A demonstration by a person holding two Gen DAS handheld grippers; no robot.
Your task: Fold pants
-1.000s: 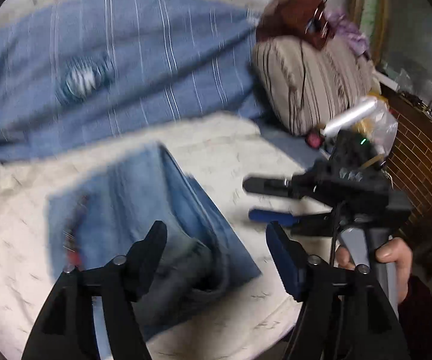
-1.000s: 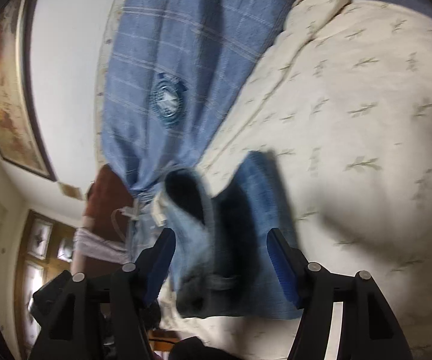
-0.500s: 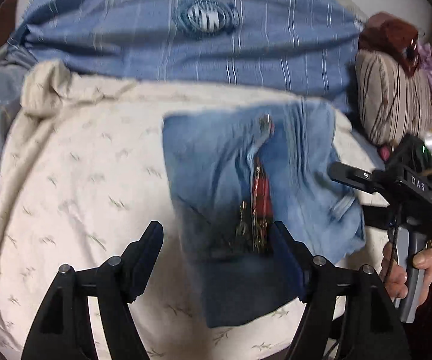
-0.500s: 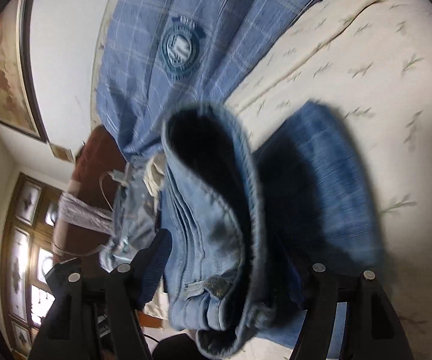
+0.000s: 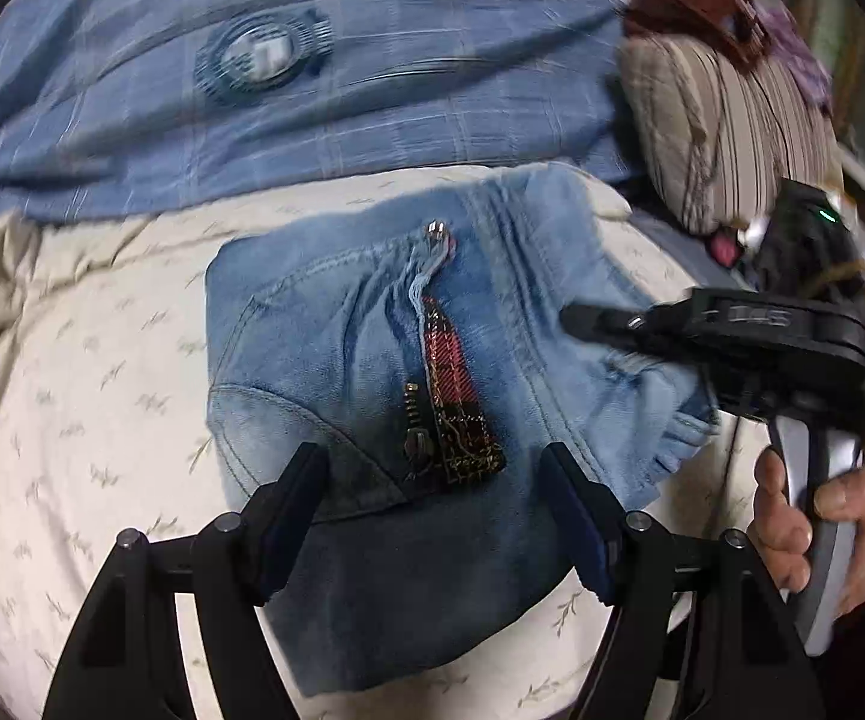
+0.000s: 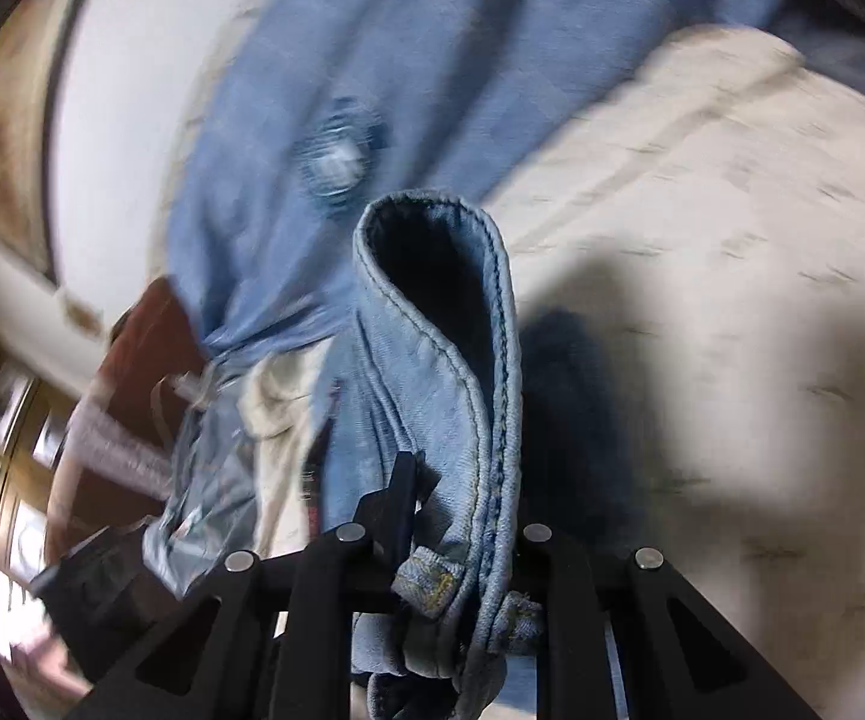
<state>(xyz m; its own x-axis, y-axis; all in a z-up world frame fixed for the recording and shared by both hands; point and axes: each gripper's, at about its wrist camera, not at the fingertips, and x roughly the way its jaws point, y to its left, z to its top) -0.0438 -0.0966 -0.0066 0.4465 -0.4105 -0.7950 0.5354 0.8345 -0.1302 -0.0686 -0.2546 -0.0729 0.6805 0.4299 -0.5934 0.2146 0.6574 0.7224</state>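
The light blue denim pants (image 5: 366, 354) lie folded into a compact rectangle on the cream bedspread (image 5: 72, 396), fly open with red plaid lining showing. My left gripper (image 5: 438, 504) is open and empty, hovering over the pants' near edge. My right gripper (image 6: 462, 516) is shut on the pants' waistband (image 6: 462, 372), which bunches up between its fingers. In the left wrist view the right gripper (image 5: 612, 324) reaches onto the pants' right edge.
A blue checked blanket (image 5: 312, 78) with a round emblem lies along the far side of the bed. A striped pillow (image 5: 732, 138) with a dark red item on top sits at the far right. A wall and wooden furniture (image 6: 6, 468) stand beyond.
My right gripper closed on the waistband of the pants. My left gripper swung over the folded pants and stayed open.
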